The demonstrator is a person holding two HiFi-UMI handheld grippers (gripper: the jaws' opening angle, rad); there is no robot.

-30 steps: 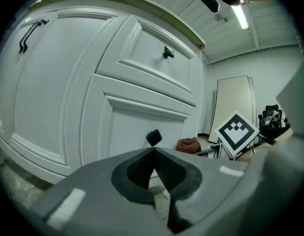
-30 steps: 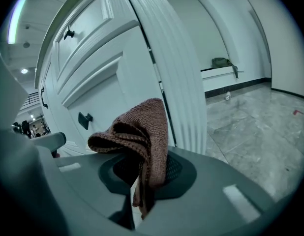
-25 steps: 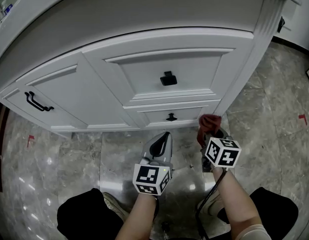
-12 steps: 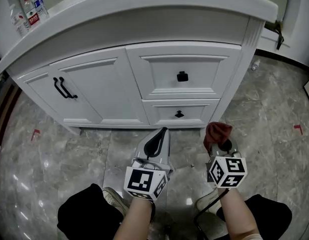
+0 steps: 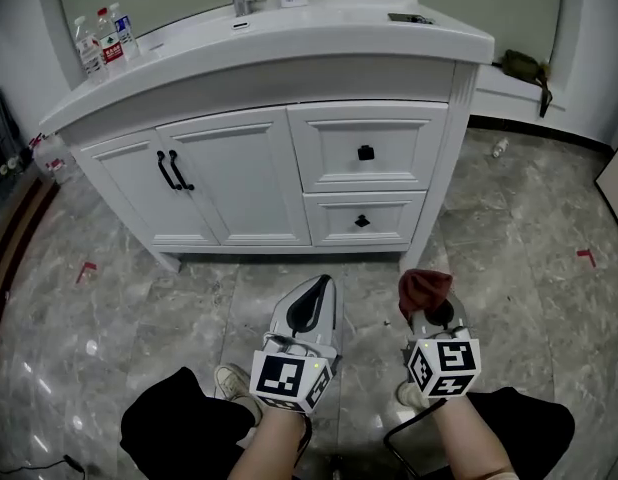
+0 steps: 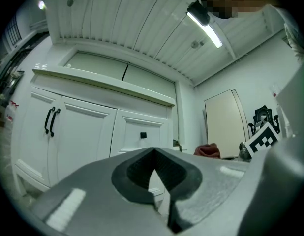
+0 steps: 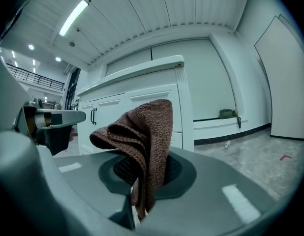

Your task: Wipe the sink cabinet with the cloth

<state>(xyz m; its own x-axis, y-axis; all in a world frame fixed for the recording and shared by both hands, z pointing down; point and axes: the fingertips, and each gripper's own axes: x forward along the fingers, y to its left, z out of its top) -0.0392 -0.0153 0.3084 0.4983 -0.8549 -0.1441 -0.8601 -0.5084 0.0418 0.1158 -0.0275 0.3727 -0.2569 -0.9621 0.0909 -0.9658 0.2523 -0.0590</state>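
Low over the grey marble floor, both grippers are held side by side in front of the white sink cabinet, well apart from it. Right gripper: jaws clamped on the cloth, a dark red-brown knit rag. It is bunched and folded, sticking up out of the jaw hollow and flopping to one side in the right gripper view. Left gripper: jaws pressed together with nothing between them; only the cabinet shows through the small hollow.

Cabinet layout: two doors with black bar handles on the left, two drawer fronts with black knobs on the right, white countertop above with bottles at the far left end.

Step, as I judge it: approach. The cloth is in hand but touches no cabinet surface, so wiping has not started.

Next move likely calls for:
- carrying the right gripper forward and up to a door or drawer face
- tilting it so the cloth wad meets the panel, not the hard jaw tips
- steering round the knobs and handles, which could snag the rag

The left gripper has no obvious job yet.
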